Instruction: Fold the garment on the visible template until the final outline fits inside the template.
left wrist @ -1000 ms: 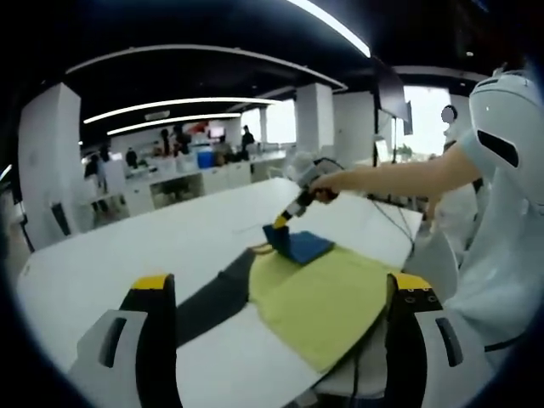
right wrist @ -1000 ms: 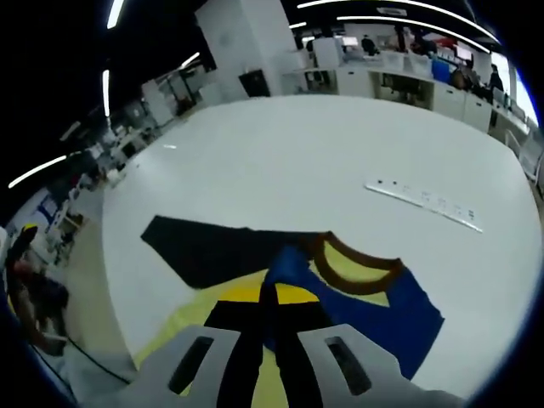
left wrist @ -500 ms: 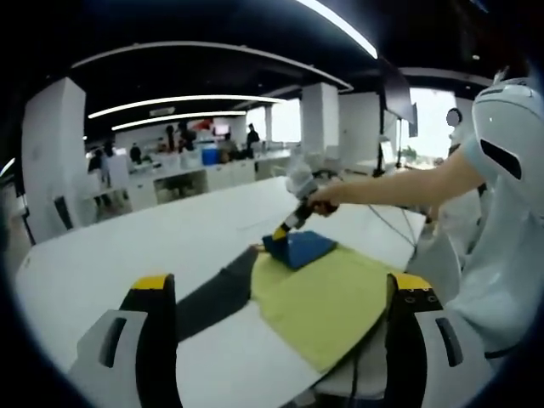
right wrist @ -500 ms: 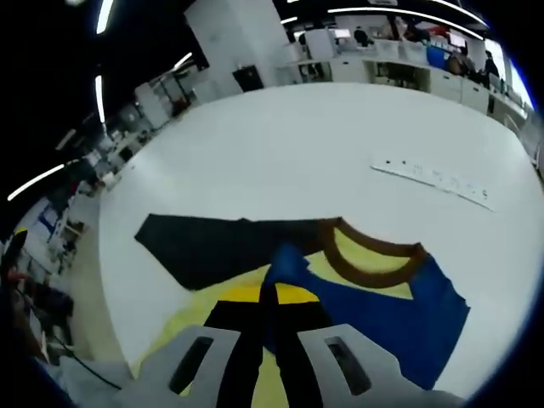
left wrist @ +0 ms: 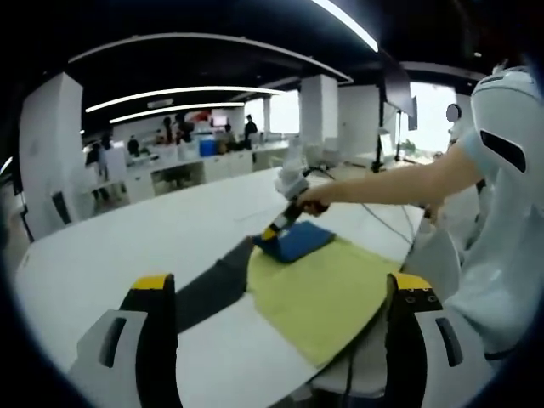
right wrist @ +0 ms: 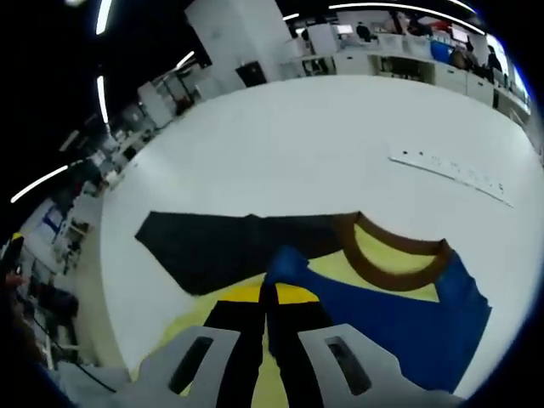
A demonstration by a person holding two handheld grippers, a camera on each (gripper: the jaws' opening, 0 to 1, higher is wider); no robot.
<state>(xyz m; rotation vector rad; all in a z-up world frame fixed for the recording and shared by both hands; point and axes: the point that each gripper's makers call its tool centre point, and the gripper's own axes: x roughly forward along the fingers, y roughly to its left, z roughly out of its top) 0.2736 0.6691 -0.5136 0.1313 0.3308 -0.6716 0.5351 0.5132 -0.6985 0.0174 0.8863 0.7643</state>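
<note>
my right gripper (right wrist: 270,299) is clamped on the garment's blue sleeve (right wrist: 399,314), folded over its yellow body (left wrist: 327,289) near the table's (right wrist: 280,144) edge; my left gripper (left wrist: 276,310) hangs wide open, holding nothing.

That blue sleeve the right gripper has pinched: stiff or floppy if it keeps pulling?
Likely floppy: the blue sleeve bends over in the right gripper. Probably light, lifted by one edge. The yellow body may drag along the table.

R gripper (right wrist: 267,297) clamped on blue sleeve (right wrist: 399,319) of yellow garment (right wrist: 378,268), white table (right wrist: 280,144)
</note>
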